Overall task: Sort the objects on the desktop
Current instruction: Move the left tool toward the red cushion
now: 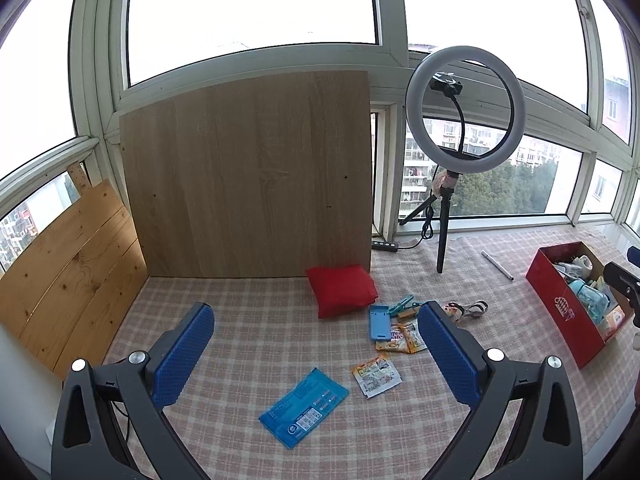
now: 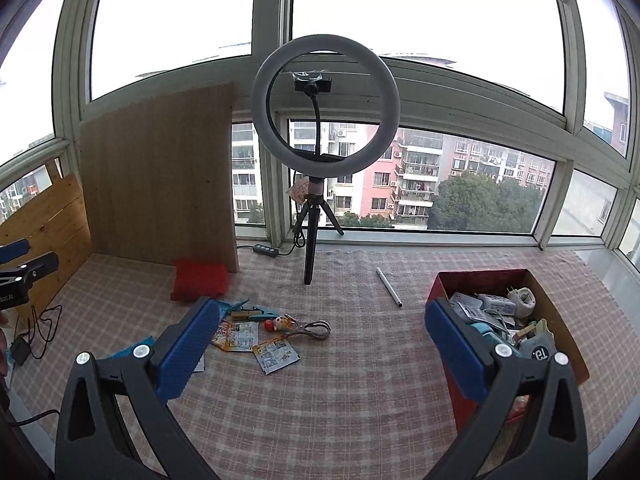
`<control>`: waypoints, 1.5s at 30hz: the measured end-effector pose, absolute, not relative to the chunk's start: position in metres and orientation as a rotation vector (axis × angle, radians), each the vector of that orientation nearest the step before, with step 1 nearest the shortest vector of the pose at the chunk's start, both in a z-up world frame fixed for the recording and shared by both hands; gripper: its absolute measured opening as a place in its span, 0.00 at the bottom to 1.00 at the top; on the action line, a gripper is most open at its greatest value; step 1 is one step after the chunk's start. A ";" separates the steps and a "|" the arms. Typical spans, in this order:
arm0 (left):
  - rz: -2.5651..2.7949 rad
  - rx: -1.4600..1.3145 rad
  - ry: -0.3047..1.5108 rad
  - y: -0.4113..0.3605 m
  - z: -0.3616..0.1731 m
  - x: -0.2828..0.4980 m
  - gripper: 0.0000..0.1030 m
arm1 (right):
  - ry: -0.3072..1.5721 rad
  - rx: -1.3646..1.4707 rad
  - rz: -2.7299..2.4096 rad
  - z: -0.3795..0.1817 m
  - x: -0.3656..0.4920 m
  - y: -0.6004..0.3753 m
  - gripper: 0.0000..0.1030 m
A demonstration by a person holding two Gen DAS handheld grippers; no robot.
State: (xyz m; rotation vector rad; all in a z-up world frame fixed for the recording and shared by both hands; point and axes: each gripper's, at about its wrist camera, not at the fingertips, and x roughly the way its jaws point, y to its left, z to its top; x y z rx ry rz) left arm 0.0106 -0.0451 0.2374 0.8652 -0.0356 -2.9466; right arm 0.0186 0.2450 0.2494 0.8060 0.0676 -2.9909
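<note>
My left gripper (image 1: 316,340) is open and empty above the checked cloth, over a blue wipes packet (image 1: 304,406) and an orange sachet (image 1: 376,374). Beyond lie a red pouch (image 1: 342,294), a light-blue holder (image 1: 379,322), more sachets (image 1: 404,336), teal clips (image 1: 404,305) and a keychain toy (image 1: 468,309). My right gripper (image 2: 320,334) is open and empty; its right finger hangs over the red box (image 2: 448,284), which holds several small items. Sachets (image 2: 276,354), a keychain toy (image 2: 300,326), clips (image 2: 248,310) and a red pouch (image 2: 200,280) lie to its left.
A ring light on a tripod (image 2: 312,240) stands at the back centre, with a power strip (image 2: 266,250) beside it. A white pen (image 2: 389,287) lies near the box. Wooden boards (image 1: 248,176) lean against the windows. Cables (image 2: 36,332) lie at the left.
</note>
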 end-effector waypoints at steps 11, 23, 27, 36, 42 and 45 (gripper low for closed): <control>-2.963 0.740 -0.020 -0.038 0.260 -0.003 0.99 | 0.086 0.769 -2.975 0.253 -0.012 0.241 1.00; -2.968 0.763 -0.007 -0.033 0.256 -0.022 0.99 | 0.077 0.797 -2.960 0.244 -0.031 0.240 1.00; -2.971 0.768 -0.010 -0.032 0.255 -0.024 0.99 | 0.072 0.811 -2.957 0.241 -0.034 0.240 1.00; -2.927 0.850 0.001 -0.046 0.234 -0.043 0.99 | 0.050 0.822 -2.935 0.227 -0.048 0.247 1.00; -2.889 0.961 0.018 -0.059 0.203 -0.069 0.99 | -0.001 0.855 -2.904 0.201 -0.070 0.261 1.00; -2.877 1.026 0.037 -0.065 0.185 -0.084 0.99 | 0.000 0.957 -2.876 0.180 -0.088 0.266 1.00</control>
